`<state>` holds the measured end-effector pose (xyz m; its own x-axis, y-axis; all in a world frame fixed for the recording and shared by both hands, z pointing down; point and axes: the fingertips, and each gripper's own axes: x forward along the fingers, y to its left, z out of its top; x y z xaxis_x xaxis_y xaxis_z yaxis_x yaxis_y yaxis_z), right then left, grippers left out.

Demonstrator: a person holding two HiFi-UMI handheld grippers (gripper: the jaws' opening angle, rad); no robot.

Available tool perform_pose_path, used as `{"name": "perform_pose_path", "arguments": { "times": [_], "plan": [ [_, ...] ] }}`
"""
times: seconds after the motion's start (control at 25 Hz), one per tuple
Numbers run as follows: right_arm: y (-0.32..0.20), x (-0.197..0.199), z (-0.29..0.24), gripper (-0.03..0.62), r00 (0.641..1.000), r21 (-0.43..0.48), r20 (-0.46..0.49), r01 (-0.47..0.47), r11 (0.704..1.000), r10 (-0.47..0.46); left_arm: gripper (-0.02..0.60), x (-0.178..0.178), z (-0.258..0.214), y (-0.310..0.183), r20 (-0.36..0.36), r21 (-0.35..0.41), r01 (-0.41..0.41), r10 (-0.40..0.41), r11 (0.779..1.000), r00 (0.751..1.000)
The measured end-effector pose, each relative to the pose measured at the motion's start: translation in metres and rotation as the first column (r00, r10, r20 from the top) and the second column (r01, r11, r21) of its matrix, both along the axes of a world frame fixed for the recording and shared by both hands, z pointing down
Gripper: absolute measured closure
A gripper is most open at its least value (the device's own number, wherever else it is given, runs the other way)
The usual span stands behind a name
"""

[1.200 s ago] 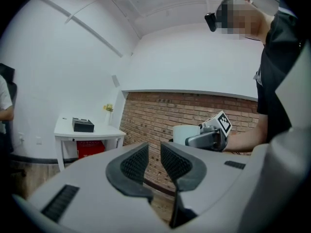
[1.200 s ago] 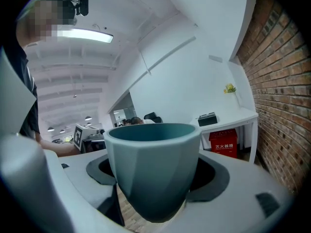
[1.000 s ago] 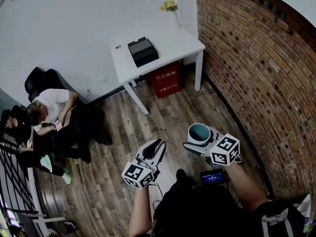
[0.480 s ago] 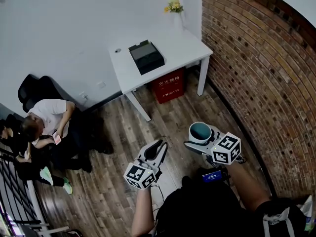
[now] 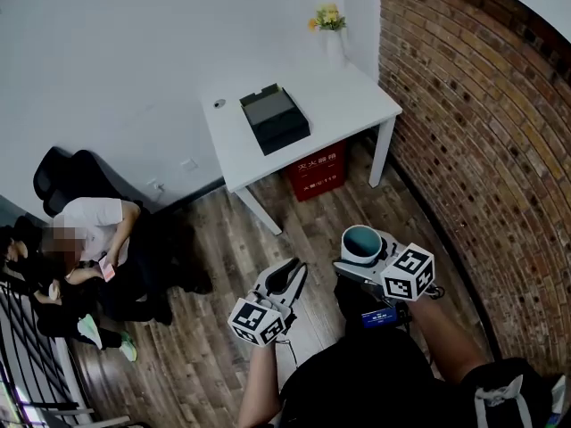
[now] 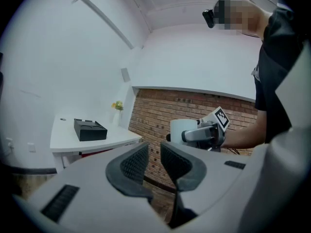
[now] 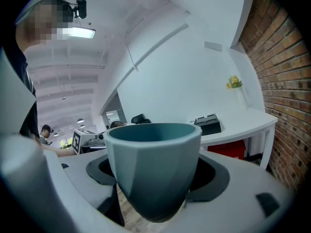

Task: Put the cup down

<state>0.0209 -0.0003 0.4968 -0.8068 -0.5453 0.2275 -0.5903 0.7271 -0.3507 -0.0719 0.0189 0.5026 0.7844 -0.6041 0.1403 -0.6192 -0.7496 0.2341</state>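
Observation:
A teal faceted cup (image 7: 153, 166) stands upright between the jaws of my right gripper (image 7: 153, 178), which is shut on it. In the head view the cup (image 5: 360, 243) is held above the wooden floor, to the right of my left gripper (image 5: 284, 279). The left gripper (image 6: 154, 163) has its jaws close together with nothing between them. The cup (image 6: 183, 131) also shows in the left gripper view, pale, in the right gripper. A white table (image 5: 348, 105) stands ahead by the brick wall.
On the table lie a black box (image 5: 275, 119) and a small vase of yellow flowers (image 5: 330, 20). A red box (image 5: 314, 168) sits under it. The brick wall (image 5: 482, 123) runs along the right. Seated people (image 5: 89, 248) and a black chair are at the left.
The table and brick wall have shifted right and lower in the head view as I moved toward them. Both grippers keep their places, the cup still held.

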Motion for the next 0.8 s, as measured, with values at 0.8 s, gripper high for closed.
{"name": "perform_pose_path", "arguments": {
  "times": [0.8],
  "plan": [
    [-0.298, -0.014, -0.004, 0.201, 0.989, -0.008, 0.052, 0.14, 0.99, -0.139, 0.508, 0.005, -0.014, -0.299, 0.052, 0.002, 0.089, -0.089, 0.996, 0.995]
  ]
}}
